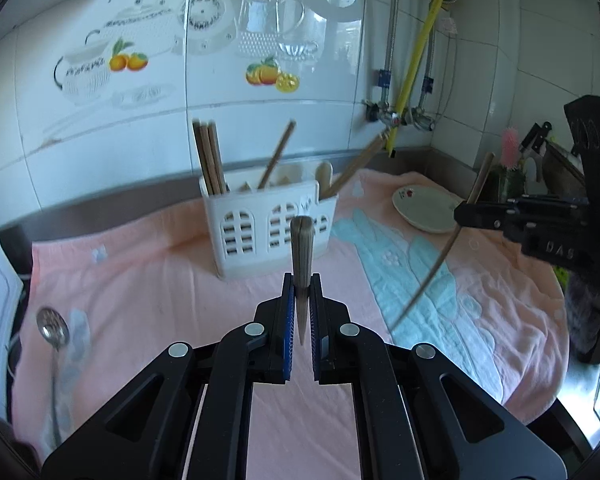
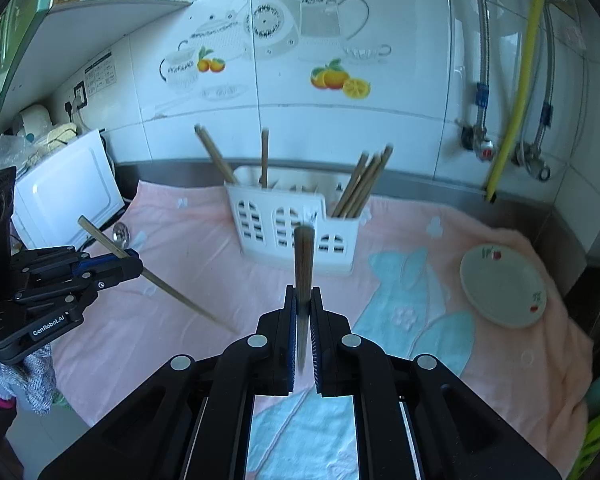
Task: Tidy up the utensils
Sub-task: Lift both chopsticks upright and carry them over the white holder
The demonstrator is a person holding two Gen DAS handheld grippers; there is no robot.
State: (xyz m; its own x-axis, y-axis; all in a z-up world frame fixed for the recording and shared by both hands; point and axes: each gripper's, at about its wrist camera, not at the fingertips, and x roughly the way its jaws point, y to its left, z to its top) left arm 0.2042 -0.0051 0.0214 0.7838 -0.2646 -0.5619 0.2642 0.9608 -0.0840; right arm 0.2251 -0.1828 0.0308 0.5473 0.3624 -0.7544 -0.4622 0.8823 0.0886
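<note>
left claw [image 1: 302, 280]: closed on a wooden chopstick [image 1: 301, 248], pinched between the blue pads; the stick points away from the camera toward the caddy and its thin end runs back between the fingers.
right claw [image 2: 303, 292]: closed on a second wooden chopstick [image 2: 303, 256], gripped the same way, blunt end toward the caddy.
left claw seen from the right wrist view: at 9 o'clock, its stick crossing the fingers at a slant, one end raised, the other low over the towel.
right claw seen from the left wrist view: at 3 o'clock, its stick slanting from high near the plate down toward the towel.
utensil caddy [image 1: 256, 224]: white plastic, arched slotted openings, standing on the towel at 12 o'clock in both views, near the tiled wall.
caddy contents [image 2: 360, 184]: several wooden chopsticks standing tilted in its compartments, a bundle at one end, singles in the others; a pale spoon-like handle shows in the left wrist view.
towel [image 1: 160, 264]: pink with light blue patches, spread over the bench.
plate [image 2: 500, 288]: small, pale, with red printed marks, on the towel at 3 o'clock of the caddy, well apart from it.
slotted metal spoon [image 1: 52, 328]: lying on the towel's edge at 8 o'clock in the left wrist view, blurred.
wall [image 2: 340, 112]: white tiles with teapot and orange prints; a yellow hose [image 2: 516, 100] and metal pipes at 2 o'clock.
</note>
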